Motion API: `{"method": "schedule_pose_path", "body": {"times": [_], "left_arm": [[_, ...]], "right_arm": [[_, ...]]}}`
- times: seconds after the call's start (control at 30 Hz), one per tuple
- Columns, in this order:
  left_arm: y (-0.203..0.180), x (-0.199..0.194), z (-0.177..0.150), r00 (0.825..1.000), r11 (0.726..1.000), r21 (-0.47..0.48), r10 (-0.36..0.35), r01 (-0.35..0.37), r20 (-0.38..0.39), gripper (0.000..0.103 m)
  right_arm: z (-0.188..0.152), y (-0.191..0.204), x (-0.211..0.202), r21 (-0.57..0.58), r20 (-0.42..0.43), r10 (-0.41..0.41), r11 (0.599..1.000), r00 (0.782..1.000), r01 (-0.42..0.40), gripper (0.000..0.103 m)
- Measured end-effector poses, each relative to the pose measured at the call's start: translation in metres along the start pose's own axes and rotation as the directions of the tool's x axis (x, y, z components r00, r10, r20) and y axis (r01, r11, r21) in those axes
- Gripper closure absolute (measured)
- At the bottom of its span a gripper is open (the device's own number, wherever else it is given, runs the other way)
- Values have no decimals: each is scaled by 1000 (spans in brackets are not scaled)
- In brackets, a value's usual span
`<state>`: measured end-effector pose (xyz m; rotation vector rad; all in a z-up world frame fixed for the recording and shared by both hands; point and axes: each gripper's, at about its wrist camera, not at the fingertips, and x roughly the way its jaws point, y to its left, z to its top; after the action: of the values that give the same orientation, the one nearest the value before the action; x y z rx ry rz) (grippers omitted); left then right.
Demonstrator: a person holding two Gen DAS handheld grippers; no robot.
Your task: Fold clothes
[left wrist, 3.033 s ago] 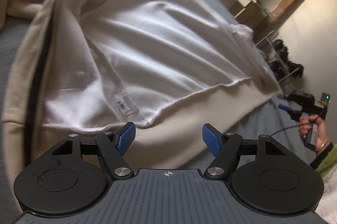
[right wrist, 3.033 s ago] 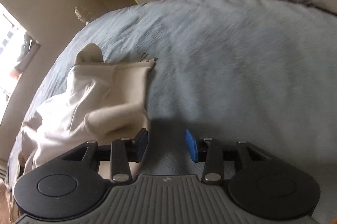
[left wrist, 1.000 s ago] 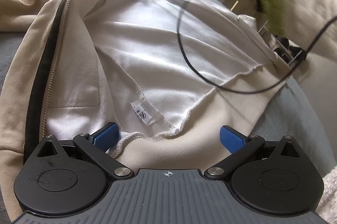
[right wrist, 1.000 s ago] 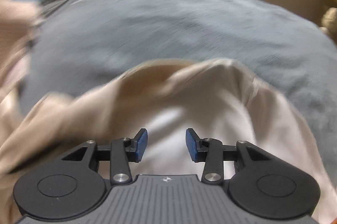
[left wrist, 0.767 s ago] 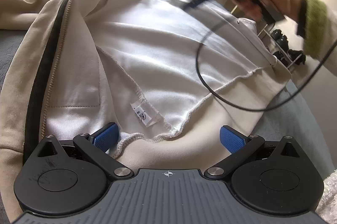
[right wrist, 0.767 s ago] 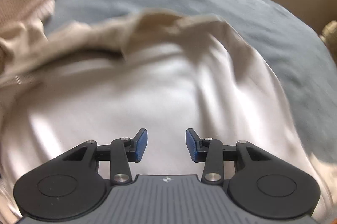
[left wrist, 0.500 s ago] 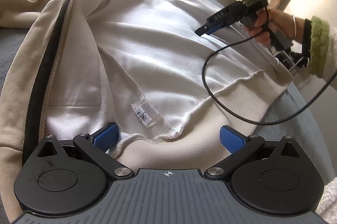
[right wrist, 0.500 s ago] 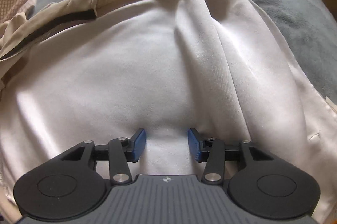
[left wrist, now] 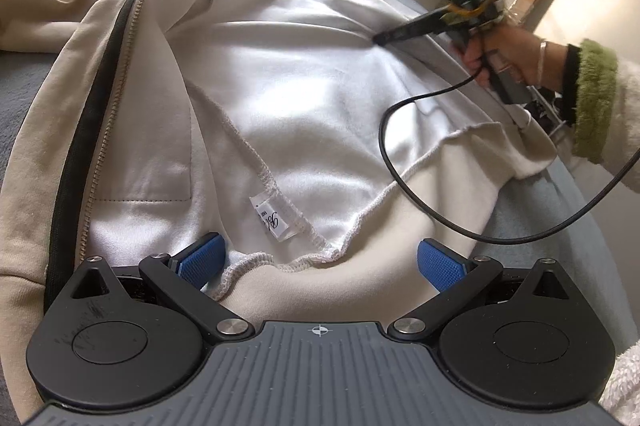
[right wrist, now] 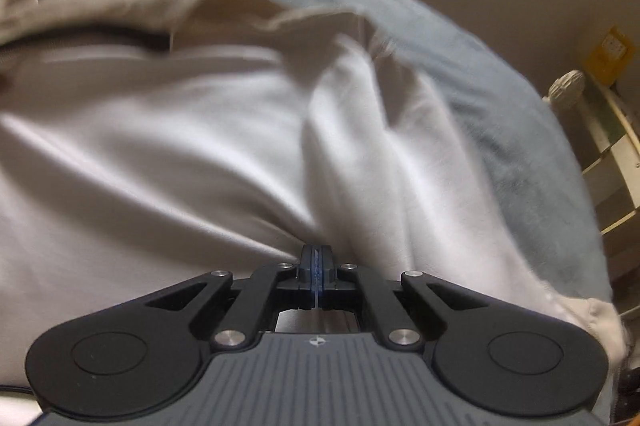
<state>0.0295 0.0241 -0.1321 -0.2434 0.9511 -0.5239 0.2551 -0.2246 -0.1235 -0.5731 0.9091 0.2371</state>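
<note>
Right tongs [right wrist: 316, 276] fully closed, pads pinched together w/ a ridge of white lining seemingly caught at the tips; hard to confirm how much fabric is actually between them, view blurred. In the left wrist view, right tongs tip pressed into the lining, mid-back of the garment.

Left tongs [left wrist: 318, 262] spread wide, holding nothing, hovering just over the hem near the care label [left wrist: 274, 218].

Zip hoodie [left wrist: 288, 98] lying opened out, inside up, on the grey-blue bed [right wrist: 472, 82]: white fleece lining uppermost, beige outer showing at edges, black-taped zipper [left wrist: 100, 98] running down the left side, sleeve trailing off upper left.

Handling, as judged: soft, limp, light to medium weight, not fragile. No stiffness, so sags and bunches from any 1 pinch; lining probably slides over itself. Mid-panel pinch likely lifts only 1 layer. Better holds: ribbed hem band, zipper edge, shoulder seams; 2 points at once to keep a fold line straight. Cable [left wrist: 404, 154] draped across lining could snag.
</note>
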Motion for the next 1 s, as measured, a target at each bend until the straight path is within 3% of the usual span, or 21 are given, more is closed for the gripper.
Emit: {"method": "schedule_pose_path", "body": {"times": [0.1, 0.23, 0.3, 0.4, 0.47, 0.57, 0.63, 0.77, 0.9, 1.0], "left_arm": [[0, -1, -1, 1000, 1000, 1, -3, 3, 1, 0], [1, -2, -4, 1000, 1000, 6, -7, 7, 2, 0], [1, -2, -4, 1000, 1000, 8, -8, 8, 0, 0], [1, -1, -3, 1000, 1000, 12, -10, 10, -4, 0], [1, -1, -3, 1000, 1000, 14, -10, 10, -6, 0], [0, 0, -3, 1000, 1000, 17, -8, 9, -11, 0], [0, 0, -3, 1000, 1000, 18, -8, 8, -14, 0], [-1, 0, -3, 1000, 1000, 20, -8, 8, -19, 0], [-1, 1, -5, 1000, 1000, 11, -6, 6, -20, 0], [-3, 1, -5, 1000, 1000, -3, -1, 1, -15, 0]], "right_arm": [[6, 4, 5, 1, -23, -21, 1000, 1000, 21, 102], [20, -20, -23, 146, -18, 4, 989, 1000, -1, 96], [27, -31, -36, 230, 8, 98, 968, 995, -97, 96], [36, -34, -36, 315, 35, 263, 913, 964, -260, 96], [42, -19, -25, 301, 32, 322, 900, 946, -316, 96], [48, 3, 15, 288, -54, 352, 901, 934, -323, 97], [62, 5, 36, 301, -53, 332, 905, 942, -302, 103], [95, -2, 69, 379, -27, 306, 884, 952, -274, 103], [106, -10, 88, 425, 39, 273, 866, 961, -263, 103], [104, -15, 94, 493, 78, 265, 828, 961, -268, 103]]}}
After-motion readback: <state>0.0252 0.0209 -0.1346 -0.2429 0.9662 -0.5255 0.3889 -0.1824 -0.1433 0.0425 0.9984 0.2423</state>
